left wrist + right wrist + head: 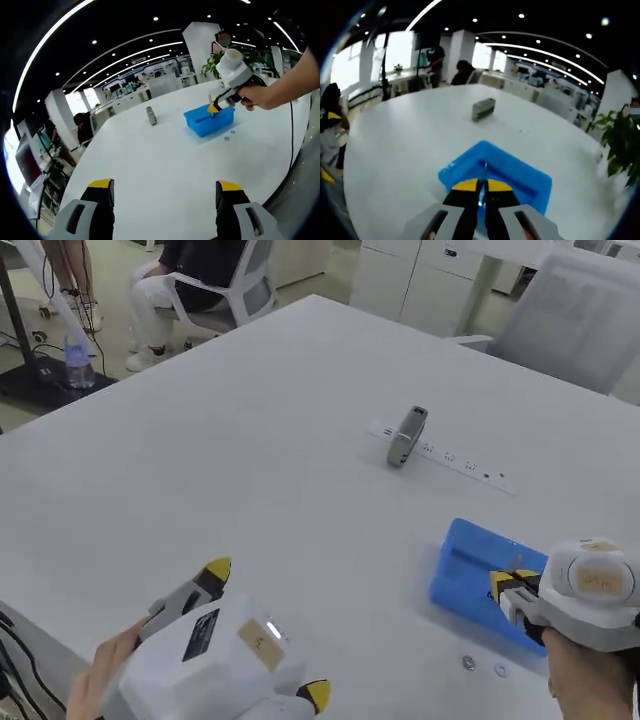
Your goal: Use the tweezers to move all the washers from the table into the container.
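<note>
L gripper is sitting at the near-left edge of the table w/ jaws spread wide and nothing between them, prob. parked out of the way. Mid-table, a grey device is lying by a power strip, not part of the job. R gripper is hovering over the blue container, jaws pinched narrow on the tweezers, tips aiming into it, likely for a drop; can't tell if they're carrying anything. Two washers are lying on the table just beside the container.
</note>
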Demonstrator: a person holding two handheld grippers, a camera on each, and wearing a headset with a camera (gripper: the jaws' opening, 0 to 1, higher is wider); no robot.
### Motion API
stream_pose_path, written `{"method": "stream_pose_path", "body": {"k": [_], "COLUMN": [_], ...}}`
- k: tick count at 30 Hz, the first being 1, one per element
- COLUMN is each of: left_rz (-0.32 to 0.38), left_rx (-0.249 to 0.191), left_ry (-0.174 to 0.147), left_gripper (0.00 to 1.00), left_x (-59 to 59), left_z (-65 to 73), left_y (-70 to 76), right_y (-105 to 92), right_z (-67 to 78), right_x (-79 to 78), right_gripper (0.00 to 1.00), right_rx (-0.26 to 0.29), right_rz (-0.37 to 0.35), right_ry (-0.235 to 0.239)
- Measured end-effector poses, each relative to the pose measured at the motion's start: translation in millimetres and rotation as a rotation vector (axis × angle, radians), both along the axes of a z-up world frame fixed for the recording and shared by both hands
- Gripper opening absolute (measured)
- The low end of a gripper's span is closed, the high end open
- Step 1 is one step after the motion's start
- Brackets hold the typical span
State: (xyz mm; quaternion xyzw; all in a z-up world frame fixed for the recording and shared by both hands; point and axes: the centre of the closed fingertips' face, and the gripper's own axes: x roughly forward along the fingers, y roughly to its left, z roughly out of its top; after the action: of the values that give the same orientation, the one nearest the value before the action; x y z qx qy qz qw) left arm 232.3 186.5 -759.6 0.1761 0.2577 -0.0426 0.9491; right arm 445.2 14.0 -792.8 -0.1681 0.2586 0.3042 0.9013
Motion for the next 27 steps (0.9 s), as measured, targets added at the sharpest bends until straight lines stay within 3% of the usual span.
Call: {"method": "stream_pose_path", "body": {"k": [6,16,21,27], "left_rz": [-0.004,-0.005,-0.004,-0.008], "left_rx": [0.002,0.004,0.006,0.010], "left_ry": [-0.002,-0.005,-0.004,-0.002], "left_gripper": [0.85,0.85,0.86,0.86], "left_x": [-0.2,0.2,0.4,0.2], "left_z": [0.8,1.1,1.0,1.0], "left_y": [-0.6,-0.6,-0.2,-0.7], "right_y": [-8.1,-14.3,-16.4,-13.7], "right_z": [0.8,1.8,14.5,48.2], "right_x": [3.3,-0.6,5.6,2.4], "right_gripper": [0.01,0.02,0.02,0.02], "right_rx": [0.017,0.020,0.068,0.143], "right_rz": [-0.032,-0.022,-0.040,-0.045], "right_ry": [0.019,0.052,0.041,0.011]}}
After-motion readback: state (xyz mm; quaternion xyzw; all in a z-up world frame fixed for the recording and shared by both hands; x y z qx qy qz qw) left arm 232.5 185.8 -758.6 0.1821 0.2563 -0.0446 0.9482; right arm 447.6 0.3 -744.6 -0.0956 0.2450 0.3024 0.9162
